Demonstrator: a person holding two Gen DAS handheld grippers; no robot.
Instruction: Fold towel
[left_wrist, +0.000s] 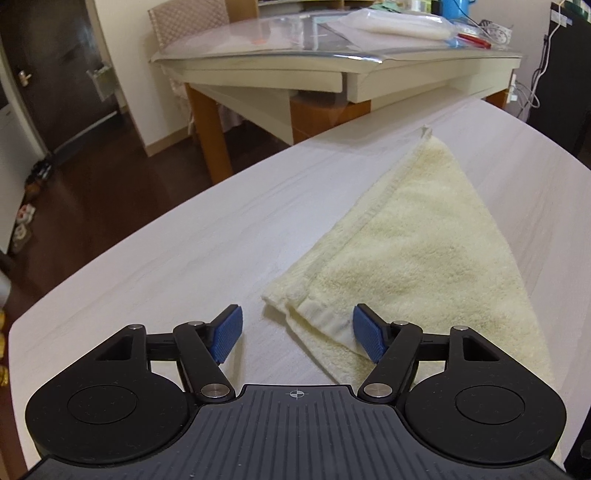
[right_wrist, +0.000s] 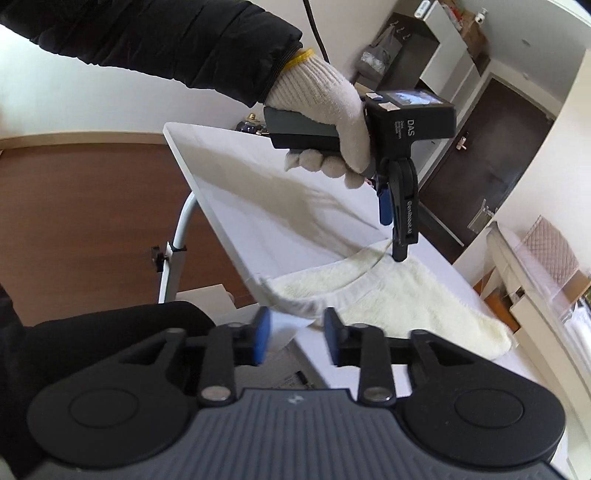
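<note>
A pale yellow towel (left_wrist: 424, 236) lies folded on the white table (left_wrist: 166, 251), its far corner pointing away. In the left wrist view my left gripper (left_wrist: 297, 336) is open low over the towel's near corner, with the layered edge between the fingers and the right pad (left_wrist: 367, 338) against the cloth. The right wrist view shows that gripper (right_wrist: 393, 236) from the side, held by a gloved hand (right_wrist: 325, 107), tip down on the towel (right_wrist: 406, 302). My right gripper (right_wrist: 295, 341) is open at the table's edge, and a blurred towel corner lies just beyond its fingertips.
Behind the white table stands a second table (left_wrist: 424, 79) with a glass top, plastic bags and clutter, a chair beyond it. Dark wood floor lies to the left. The right wrist view shows the table's metal leg (right_wrist: 177, 251) and a black sleeve (right_wrist: 166, 40).
</note>
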